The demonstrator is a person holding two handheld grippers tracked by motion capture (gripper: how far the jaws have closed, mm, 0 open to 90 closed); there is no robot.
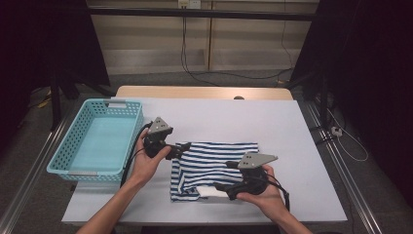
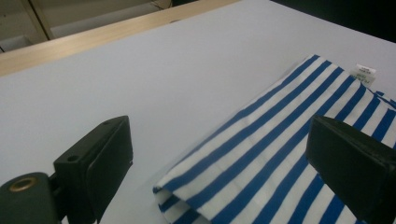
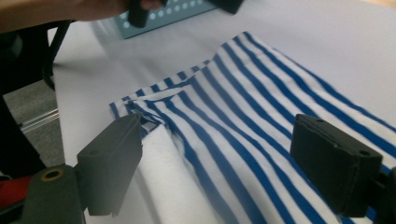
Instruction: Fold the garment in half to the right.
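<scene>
Striped cloth (image 1: 214,165), one, between two hand-held grippers, left (image 1: 181,149), right (image 1: 220,186), jaws apart

1. Lab-type recording setup, not a home.
2. Black curtains (image 1: 384,73) close off left and right sides.
3. Black metal frame bar (image 1: 195,13) crosses the far side overhead; loose cables (image 1: 229,75) trail over the grey floor.
4. Plain white table (image 1: 272,122) sits centre, metal rails (image 1: 341,170) run along both sides.
5. Wall socket (image 1: 189,4) on the far panelled wall.
</scene>
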